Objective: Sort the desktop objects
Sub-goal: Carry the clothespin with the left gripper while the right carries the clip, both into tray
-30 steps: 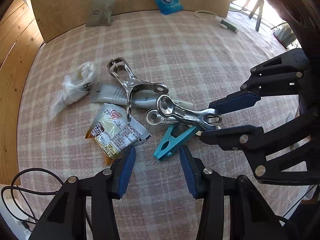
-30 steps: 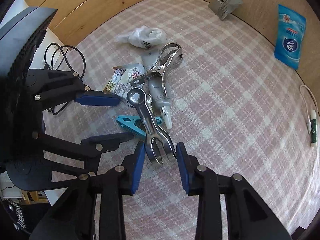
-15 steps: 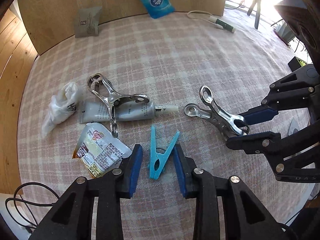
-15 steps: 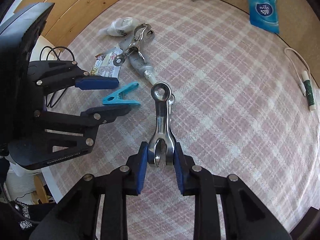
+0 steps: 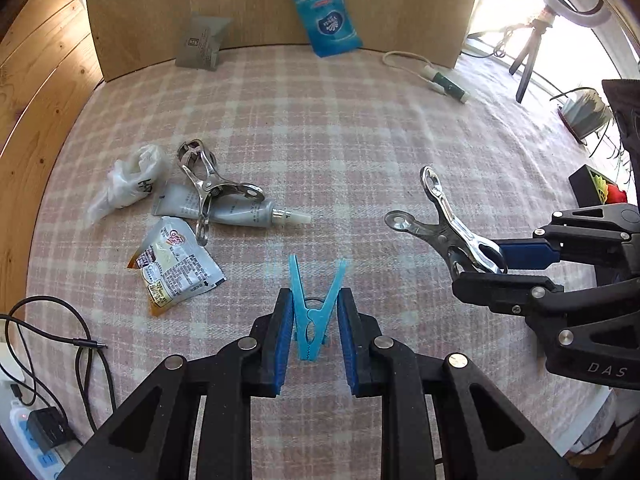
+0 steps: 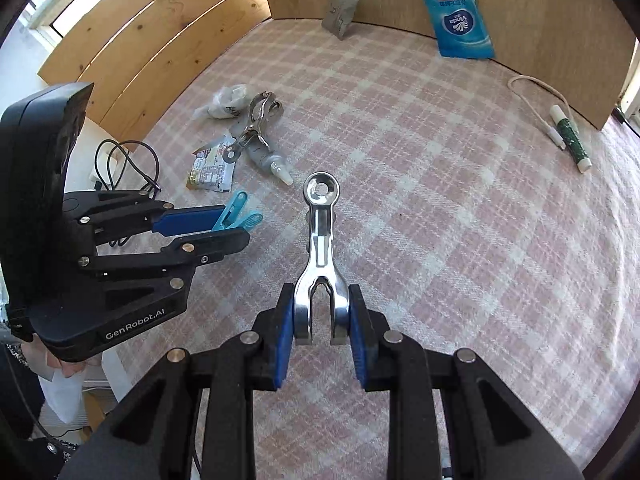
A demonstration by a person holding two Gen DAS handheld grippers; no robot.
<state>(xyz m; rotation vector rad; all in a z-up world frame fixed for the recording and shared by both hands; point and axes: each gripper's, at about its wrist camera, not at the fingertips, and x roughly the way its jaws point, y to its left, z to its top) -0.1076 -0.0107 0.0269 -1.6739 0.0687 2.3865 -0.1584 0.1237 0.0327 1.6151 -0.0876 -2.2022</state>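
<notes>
My left gripper (image 5: 315, 294) holds a blue plastic clothespin (image 5: 310, 320) between its blue pads, legs pointing away, above the checked pink cloth (image 5: 340, 128); its jaws are still closing on it. To its right, my right gripper (image 5: 500, 264) is shut on a shiny metal clip (image 5: 444, 228). In the right wrist view the metal clip (image 6: 320, 240) stands out forward from the right gripper (image 6: 320, 300), pads pressing its two handles. The left gripper (image 6: 228, 224) with the clothespin (image 6: 240, 212) is at the left there.
On the left of the cloth lie a second metal clip (image 5: 208, 188), a grey tube (image 5: 236, 212), a printed sachet (image 5: 176, 268) and a white plastic bag (image 5: 128, 184). A blue tissue pack (image 5: 326, 12) and grey packet (image 5: 202, 42) lean on the back board. A corded pen (image 5: 444, 82) lies far right.
Both grippers closed on their clips and carried them off the pile: the left took the blue clothespin, the right drew the metal clip away to the right.
</notes>
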